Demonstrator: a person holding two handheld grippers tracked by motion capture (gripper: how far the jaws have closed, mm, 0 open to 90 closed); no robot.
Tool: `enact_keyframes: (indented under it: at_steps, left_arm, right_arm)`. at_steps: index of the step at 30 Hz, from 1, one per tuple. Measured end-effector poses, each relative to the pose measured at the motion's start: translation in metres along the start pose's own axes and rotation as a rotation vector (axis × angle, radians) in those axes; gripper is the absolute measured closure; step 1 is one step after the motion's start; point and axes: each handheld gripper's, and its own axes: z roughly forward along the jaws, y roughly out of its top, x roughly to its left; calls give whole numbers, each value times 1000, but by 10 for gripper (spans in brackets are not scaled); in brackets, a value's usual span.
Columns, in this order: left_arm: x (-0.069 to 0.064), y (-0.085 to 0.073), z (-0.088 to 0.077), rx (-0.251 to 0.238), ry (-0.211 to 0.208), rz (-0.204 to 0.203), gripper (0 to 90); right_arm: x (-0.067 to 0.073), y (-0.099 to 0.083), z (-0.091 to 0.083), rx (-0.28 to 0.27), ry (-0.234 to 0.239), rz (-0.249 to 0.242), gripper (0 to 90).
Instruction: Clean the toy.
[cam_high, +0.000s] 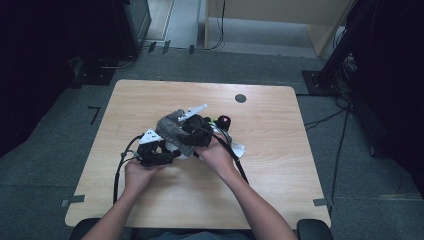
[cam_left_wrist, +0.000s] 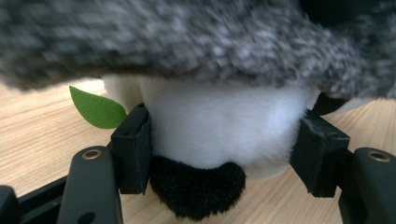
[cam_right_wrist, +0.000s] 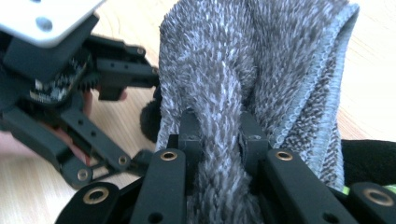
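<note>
A white and black plush toy (cam_left_wrist: 219, 126) with a green felt leaf (cam_left_wrist: 98, 109) sits on the wooden table (cam_high: 145, 95). My left gripper (cam_left_wrist: 226, 149) is shut on its white body, one pad pressed into each side. A grey fluffy cloth (cam_right_wrist: 261, 60) hangs over the toy and covers its top. My right gripper (cam_right_wrist: 219, 135) is shut on a bunched fold of that cloth. In the high view both grippers meet at the table's middle, the left gripper (cam_high: 167, 152) low beside the toy and the right gripper (cam_high: 192, 131) just above it on the cloth (cam_high: 170, 127).
A small black object with a red dot (cam_high: 224, 120) and a white piece (cam_high: 237, 148) lie just right of the hands. A dark round disc (cam_high: 240, 98) sits in the tabletop farther back. Black cables trail from both grippers toward the near edge.
</note>
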Motion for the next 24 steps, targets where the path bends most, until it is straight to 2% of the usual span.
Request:
enact_keyframes:
  at_steps: [4,8,15,22,24]
  left_arm:
    - [3,0,0,5,-12,-10,336]
    - [4,0,0,4,-14,-14,339]
    - [2,0,0,8,-11,-1,343]
    - [0,-1,0,17,-7,11,347]
    - [3,0,0,15,-15,-15,353]
  right_arm:
    - [3,-7,-1,21,9,-24,777]
    - [3,-17,-7,38,23,-22,780]
    - [3,-35,-15,55,43,-29,784]
    - [7,-49,-22,62,37,-44,788]
    - [7,-54,-27,77,25,-39,791]
